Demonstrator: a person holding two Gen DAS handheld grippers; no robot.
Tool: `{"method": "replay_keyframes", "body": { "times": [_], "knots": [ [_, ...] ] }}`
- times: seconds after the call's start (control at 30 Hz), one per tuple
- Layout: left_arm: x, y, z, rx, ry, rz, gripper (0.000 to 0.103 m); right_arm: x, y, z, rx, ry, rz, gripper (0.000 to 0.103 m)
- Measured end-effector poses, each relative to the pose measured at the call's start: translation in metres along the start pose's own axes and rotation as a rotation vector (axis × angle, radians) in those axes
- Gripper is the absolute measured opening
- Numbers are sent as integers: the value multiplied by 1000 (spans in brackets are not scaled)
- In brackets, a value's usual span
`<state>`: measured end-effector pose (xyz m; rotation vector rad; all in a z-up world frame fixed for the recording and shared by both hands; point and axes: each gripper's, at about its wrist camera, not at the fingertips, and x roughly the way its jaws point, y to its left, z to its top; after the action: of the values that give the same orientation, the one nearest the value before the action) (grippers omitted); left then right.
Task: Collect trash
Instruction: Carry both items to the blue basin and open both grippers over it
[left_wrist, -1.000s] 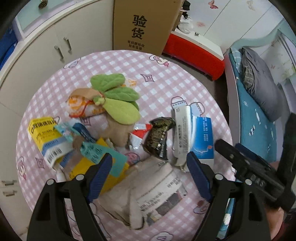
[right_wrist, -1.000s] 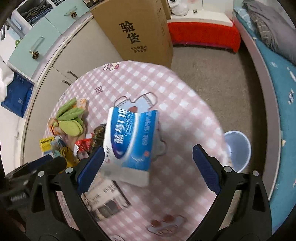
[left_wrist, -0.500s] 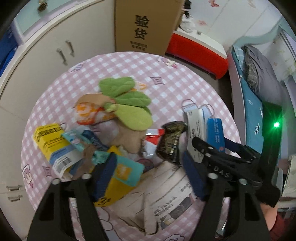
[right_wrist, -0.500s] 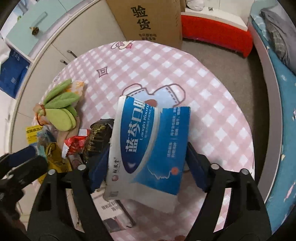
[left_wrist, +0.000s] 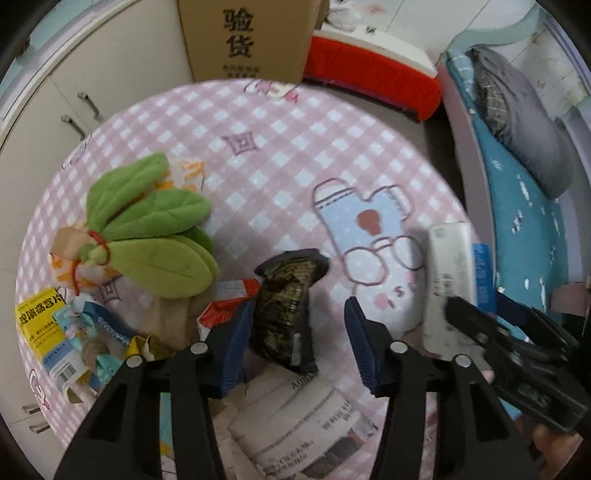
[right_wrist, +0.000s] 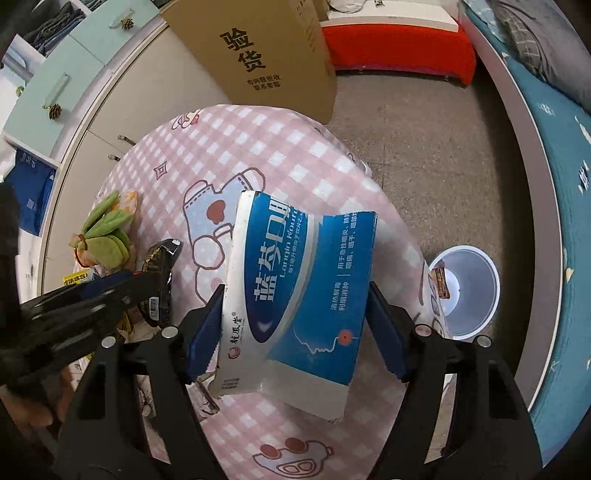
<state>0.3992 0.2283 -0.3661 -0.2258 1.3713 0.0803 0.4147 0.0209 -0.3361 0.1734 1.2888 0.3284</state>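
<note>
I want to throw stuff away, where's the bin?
The white bin shows in the right wrist view, on the floor at the right, just past the table edge and beside the bed.

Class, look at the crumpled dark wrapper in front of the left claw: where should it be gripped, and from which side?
Grip the dark crumpled foil wrapper across its narrower lower half, coming from the near table edge, where the left claw already brackets it. It stands half upright, its wider top leaning away, so the open jaws can close on its flat sides; the red-and-white packet crowds its left.
</note>
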Motion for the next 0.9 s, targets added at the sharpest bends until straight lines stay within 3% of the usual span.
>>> {"method": "replay_keyframes", "body": {
  "times": [0.1,0.13,0.17,0.23,0.53,0.9],
  "knots": [
    [11,-1,3,4,21,10,47,2,1,-2,0,4,15,71],
    [13,-3,3,11,33,31,29,1,1,-3,-2,3,19,71],
    [15,-4,3,16,35,36,20,1,1,-4,-4,4,24,71],
    [12,-5,2,2,36,-2,15,-2,-1,-6,-5,10,43,71],
    [-40,-48,3,-74,-46,-63,13,-45,-24,4,-13,-30,81,71],
    [-89,-186,-11,29,-128,-150,13,-148,-138,6,47,-136,13,72]
  ]
}}
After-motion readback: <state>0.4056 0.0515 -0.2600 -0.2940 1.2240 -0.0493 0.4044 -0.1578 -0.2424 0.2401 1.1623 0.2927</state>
